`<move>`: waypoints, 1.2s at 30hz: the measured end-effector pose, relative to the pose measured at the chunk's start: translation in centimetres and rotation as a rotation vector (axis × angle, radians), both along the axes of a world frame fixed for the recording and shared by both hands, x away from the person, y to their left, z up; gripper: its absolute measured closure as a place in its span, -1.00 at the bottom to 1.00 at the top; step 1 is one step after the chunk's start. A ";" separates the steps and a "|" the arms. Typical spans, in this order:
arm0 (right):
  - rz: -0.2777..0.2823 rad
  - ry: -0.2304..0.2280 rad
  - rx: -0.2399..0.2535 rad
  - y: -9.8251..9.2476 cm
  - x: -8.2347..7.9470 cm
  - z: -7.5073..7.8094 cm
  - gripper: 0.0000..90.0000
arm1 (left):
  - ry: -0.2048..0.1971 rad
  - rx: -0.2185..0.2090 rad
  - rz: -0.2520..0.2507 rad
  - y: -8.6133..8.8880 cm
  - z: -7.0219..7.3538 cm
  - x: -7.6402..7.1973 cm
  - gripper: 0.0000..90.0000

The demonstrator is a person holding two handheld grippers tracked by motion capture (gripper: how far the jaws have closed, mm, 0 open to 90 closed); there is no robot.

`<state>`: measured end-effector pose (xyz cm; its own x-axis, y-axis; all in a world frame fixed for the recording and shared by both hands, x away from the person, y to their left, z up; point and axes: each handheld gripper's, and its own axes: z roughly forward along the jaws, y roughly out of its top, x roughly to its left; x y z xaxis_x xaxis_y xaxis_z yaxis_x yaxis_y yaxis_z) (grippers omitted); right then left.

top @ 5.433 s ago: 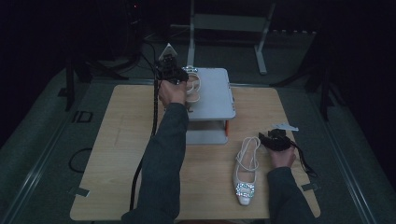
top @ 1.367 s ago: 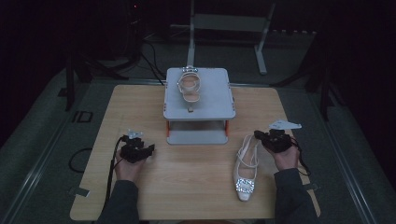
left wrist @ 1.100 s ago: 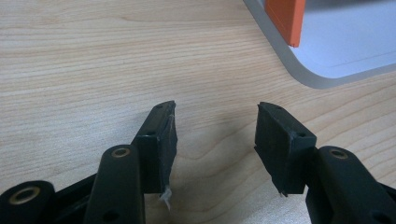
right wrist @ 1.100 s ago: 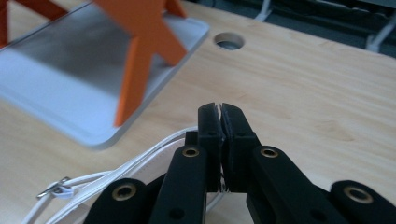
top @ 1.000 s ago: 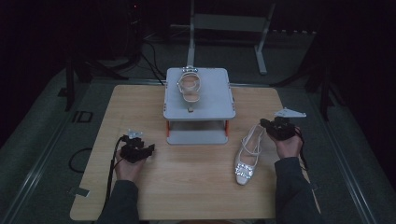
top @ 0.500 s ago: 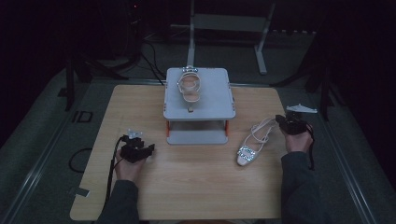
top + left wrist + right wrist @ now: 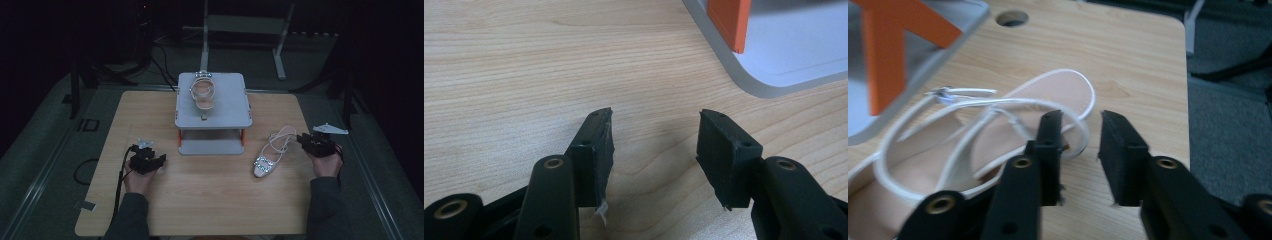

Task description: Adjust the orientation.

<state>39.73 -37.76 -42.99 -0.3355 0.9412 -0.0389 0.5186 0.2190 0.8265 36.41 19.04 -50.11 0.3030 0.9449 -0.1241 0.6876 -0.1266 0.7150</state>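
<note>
— Where is the white sandal [image 7: 270,152]?

— On the table [image 7: 210,200], just in front of the right gripper [image 7: 304,139]. Its heel end [image 7: 1068,95] lies at the jaws, and its jewelled toe [image 7: 263,164] points away from the gripper, toward the person's side of the table.

— Is the gripper holding it?

— No. The jaws have just been opening. In the right gripper view one jaw sits at the heel strap [image 7: 998,107] and the other stands clear beside it, with bare wood between them.

— And the left gripper [image 7: 150,161]?

— Its jaws stand wide apart with nothing but wood grain between them. A grey stand [image 7: 212,102] with orange legs [image 7: 729,22] is ahead of it and to one side. A second sandal [image 7: 202,90] lies on top of that stand.

— What is the surface like?

— Pale wood with rounded corners. A round hole [image 7: 1012,18] shows in it beyond the right gripper.

— And the room?

— Dark. Grey floor [image 7: 60,150] surrounds the table, cables [image 7: 165,50] trail behind it, and a metal frame [image 7: 245,25] stands farther back.
</note>
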 end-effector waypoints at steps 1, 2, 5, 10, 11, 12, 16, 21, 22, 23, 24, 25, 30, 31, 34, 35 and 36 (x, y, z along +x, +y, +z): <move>0.011 -0.009 -0.003 0.1 -0.3 0.2 0.46 | 0.000 -0.001 0.000 0.0 0.0 0.0 0.08; 0.011 -0.009 -0.003 0.1 -0.3 0.2 0.46 | 0.000 -0.001 0.000 0.0 0.0 0.0 0.08; 0.042 -0.036 -0.006 0.6 -1.7 0.6 0.38 | 0.001 0.000 -0.002 0.0 0.0 0.0 0.08; 0.133 -0.010 -0.010 1.6 -3.3 -0.2 0.36 | -0.001 -0.001 -0.002 0.0 0.0 0.0 0.08; 0.142 -0.004 -0.016 1.8 -3.5 -0.5 0.36 | -0.002 0.000 -0.001 0.0 0.0 0.0 0.08; 0.147 0.003 -0.019 1.9 -3.7 -0.8 0.36 | -0.003 0.001 -0.001 -0.1 0.0 0.0 0.08; 0.162 0.021 -0.018 2.1 -4.2 -1.8 0.36 | -0.003 -0.002 -0.002 -0.1 0.0 0.0 0.08; 0.202 0.052 -0.036 2.7 -4.8 -2.8 0.37 | -0.006 -0.004 -0.002 -0.1 -0.1 -0.1 0.08; 0.208 0.057 -0.036 2.8 -4.9 -2.9 0.37 | -0.006 -0.005 -0.002 -0.1 -0.1 -0.1 0.08; 0.217 0.062 -0.040 3.0 -5.0 -3.0 0.36 | -0.006 -0.006 -0.001 -0.1 -0.1 -0.1 0.08; 0.232 0.070 -0.046 3.2 -5.1 -3.2 0.35 | -0.007 -0.005 -0.002 -0.1 -0.1 -0.1 0.08; 0.245 0.076 -0.049 3.3 -5.2 -3.3 0.34 | -0.008 -0.006 -0.002 -0.1 -0.1 -0.1 0.08; 0.298 0.105 -0.071 4.5 -5.0 -4.0 0.37 | -0.008 -0.007 -0.002 -0.1 -0.1 -0.1 0.07; 0.305 0.107 -0.073 4.7 -4.9 -4.1 0.38 | -0.009 -0.008 -0.001 -0.1 -0.1 -0.1 0.07; 0.305 0.104 -0.077 5.0 -4.9 -4.0 0.40 | -0.010 -0.009 -0.001 0.0 -0.1 0.0 0.07; 0.307 0.104 -0.076 5.0 -4.9 -4.0 0.41 | -0.010 -0.009 0.000 0.0 -0.1 0.0 0.07; 0.305 0.101 -0.076 5.0 -4.9 -4.0 0.41 | -0.011 -0.009 0.000 -0.1 -0.1 0.0 0.07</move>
<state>34.80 -32.77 -47.02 -0.6073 0.7923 -0.0579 0.4976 0.4363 0.7497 36.38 18.97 -50.23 0.3042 0.9438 -0.1289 0.6795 -0.1201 0.7238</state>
